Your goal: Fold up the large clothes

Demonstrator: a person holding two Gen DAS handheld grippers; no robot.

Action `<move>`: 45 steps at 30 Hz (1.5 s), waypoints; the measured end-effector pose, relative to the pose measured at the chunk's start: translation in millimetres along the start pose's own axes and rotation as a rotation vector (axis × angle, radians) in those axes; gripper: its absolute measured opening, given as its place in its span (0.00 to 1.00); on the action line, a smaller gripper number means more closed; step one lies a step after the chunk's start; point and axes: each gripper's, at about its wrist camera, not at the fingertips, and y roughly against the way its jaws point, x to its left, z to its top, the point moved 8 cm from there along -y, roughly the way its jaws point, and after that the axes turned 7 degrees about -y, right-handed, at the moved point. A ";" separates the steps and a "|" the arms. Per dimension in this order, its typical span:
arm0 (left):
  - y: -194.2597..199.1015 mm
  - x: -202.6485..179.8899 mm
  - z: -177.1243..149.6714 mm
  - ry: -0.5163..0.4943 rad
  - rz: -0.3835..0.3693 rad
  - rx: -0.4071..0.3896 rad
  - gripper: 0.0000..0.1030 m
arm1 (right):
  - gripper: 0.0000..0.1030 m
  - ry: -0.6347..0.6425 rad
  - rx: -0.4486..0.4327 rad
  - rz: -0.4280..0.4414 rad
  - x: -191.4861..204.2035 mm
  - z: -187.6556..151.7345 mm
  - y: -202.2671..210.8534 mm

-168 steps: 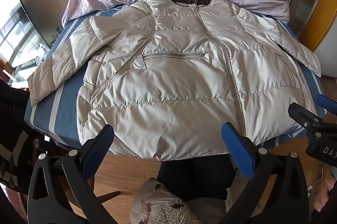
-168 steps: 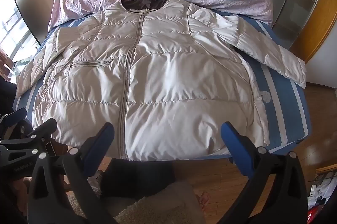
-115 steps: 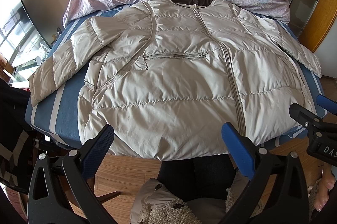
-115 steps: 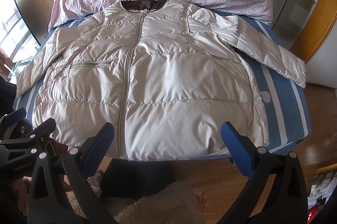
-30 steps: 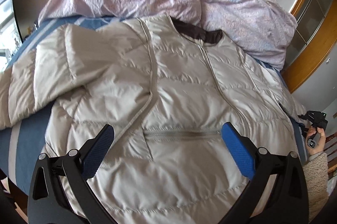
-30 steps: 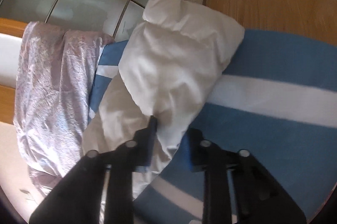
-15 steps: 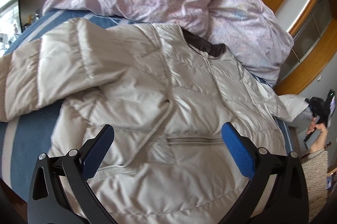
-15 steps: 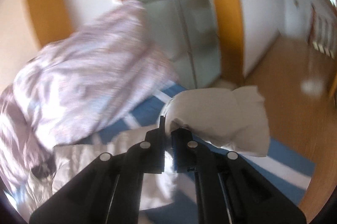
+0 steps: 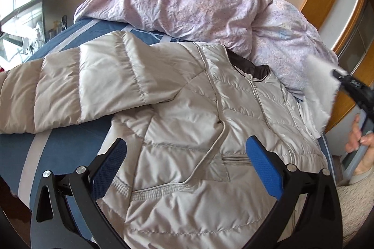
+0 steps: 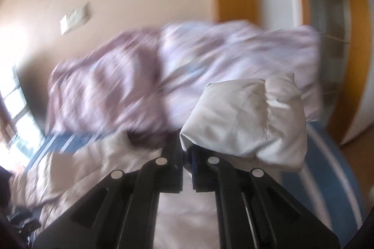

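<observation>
Jacket (image 9: 187,127), pale quilted, zipped, lying face up across the blue striped bed (image 9: 58,150), collar toward the head edge where the lilac duvet (image 9: 187,3) is heaped.

Left sleeve (image 9: 70,90): stretched flat toward the bed's left edge, its long axis running out sideways from the shoulder.

Left hand-held gripper (image 9: 187,164): jaws wide apart, holding nothing, hovering over the chest pocket near the foot edge; the left sleeve lies up and to its left, nearer this hand than the other.

Right sleeve (image 10: 245,122): cuff end lifted clear of the bed at the right edge, hanging bunched, the rest trailing back to the jacket's right shoulder.

Right hand-held gripper (image 10: 187,155): jaws together, clamped on the edge of the right sleeve cuff; seen from the left wrist view as a dark tool above a hand at the right edge.

Judgement: sleeve fold in hand; the body lies leftward of the raised cuff, so the carry goes across the chest.
</observation>
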 end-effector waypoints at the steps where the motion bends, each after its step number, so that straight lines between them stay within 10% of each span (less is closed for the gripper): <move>1: 1.3 2.6 -1.0 0.005 -0.001 -0.001 0.99 | 0.06 0.017 0.034 0.012 13.3 -10.4 -8.4; 9: 12.7 26.9 -4.7 0.031 0.031 -0.018 0.99 | 0.09 0.234 0.302 -0.065 74.9 -93.3 -77.6; 16: 14.4 42.6 -4.9 0.061 0.031 -0.025 0.99 | 0.58 0.383 0.365 -0.063 102.0 -126.2 -88.5; 33: 38.9 117.9 -5.7 0.237 0.119 -0.100 0.99 | 0.58 0.249 0.496 0.070 124.6 -139.4 -88.2; 45: 12.8 201.3 -41.0 0.739 -0.033 -0.009 0.88 | 0.66 0.042 0.490 0.213 108.6 -124.8 -35.7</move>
